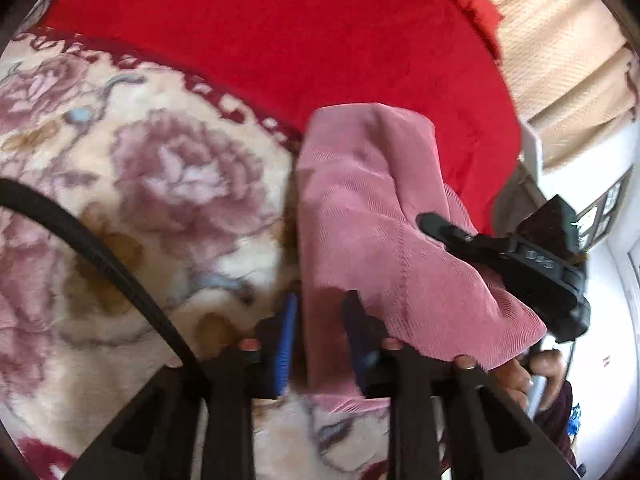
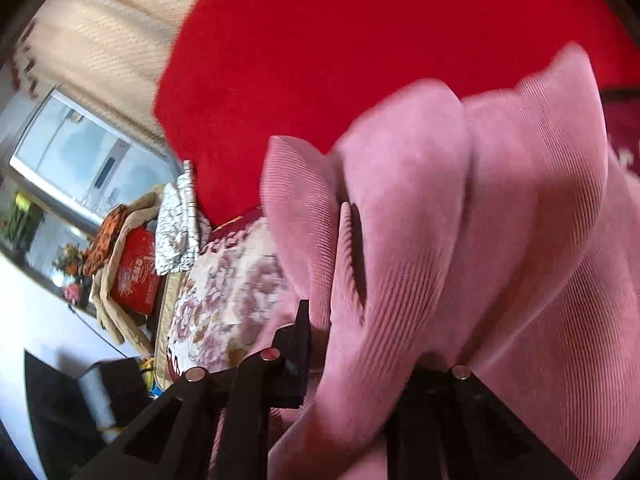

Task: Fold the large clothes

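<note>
A pink corduroy garment (image 1: 372, 216) hangs bunched above a floral blanket (image 1: 160, 184) and a red blanket (image 1: 280, 28). My left gripper (image 1: 320, 320) is shut on the garment's lower edge; the cloth runs between its blue-padded fingers (image 1: 288, 332). My right gripper shows in the left wrist view (image 1: 500, 252), with its fingers pushed into the same cloth from the right. In the right wrist view the garment (image 2: 460, 220) fills the frame in thick folds and covers my right gripper (image 2: 352, 340). Only its left finger (image 2: 300, 336) shows, with cloth pressed against it.
A black cable (image 1: 100, 256) crosses the floral blanket at left. Beige curtains (image 1: 560, 48) hang beyond the bed. In the right wrist view a window (image 2: 80, 160), a red bag (image 2: 136, 276) and piled cloths (image 2: 180, 224) sit past the bed's end.
</note>
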`<state>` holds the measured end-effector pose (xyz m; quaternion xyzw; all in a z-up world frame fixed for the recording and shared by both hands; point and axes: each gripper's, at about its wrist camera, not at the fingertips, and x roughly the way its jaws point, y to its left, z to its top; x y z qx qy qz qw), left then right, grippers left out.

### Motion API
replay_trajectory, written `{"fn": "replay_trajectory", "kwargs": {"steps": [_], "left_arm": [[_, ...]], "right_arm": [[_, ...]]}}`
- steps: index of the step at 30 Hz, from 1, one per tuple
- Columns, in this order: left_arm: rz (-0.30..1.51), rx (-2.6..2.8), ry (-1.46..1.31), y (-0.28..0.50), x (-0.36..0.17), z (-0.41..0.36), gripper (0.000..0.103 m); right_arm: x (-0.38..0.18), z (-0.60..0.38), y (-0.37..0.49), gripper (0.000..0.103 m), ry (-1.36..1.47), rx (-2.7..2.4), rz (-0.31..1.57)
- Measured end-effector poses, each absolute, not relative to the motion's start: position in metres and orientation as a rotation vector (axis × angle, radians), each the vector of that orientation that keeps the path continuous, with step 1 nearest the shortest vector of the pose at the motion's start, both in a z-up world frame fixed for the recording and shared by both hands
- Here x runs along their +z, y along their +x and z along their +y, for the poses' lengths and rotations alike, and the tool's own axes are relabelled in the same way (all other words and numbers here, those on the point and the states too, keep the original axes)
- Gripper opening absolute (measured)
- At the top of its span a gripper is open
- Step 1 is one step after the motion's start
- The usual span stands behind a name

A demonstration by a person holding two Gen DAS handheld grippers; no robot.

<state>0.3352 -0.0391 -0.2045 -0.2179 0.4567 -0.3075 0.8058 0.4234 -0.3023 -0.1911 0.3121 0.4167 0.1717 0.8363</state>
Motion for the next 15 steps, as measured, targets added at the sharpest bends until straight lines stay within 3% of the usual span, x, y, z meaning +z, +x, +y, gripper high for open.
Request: {"fn": "replay_trajectory", "kwargs": {"steps": [2,8,15], "left_arm": [[0.95,-0.686,-0.42,0.329,-0.192,-0.051,0.005],[0.86,-0.789,-0.279,0.31,-0.139,-0.106,0.001],[0.814,-0.89,0.0,0.279,-0.132,-0.208,0.0]], "right_arm": [[-0.164,-0.297,0.412,0.013,0.607,0.379,0.81],[-0.089,-0.309,0.374,0.011,0.529,0.402,0.605],[-0.111,-0.388,0.331,0.011,0.63,0.237,0.568]]}}
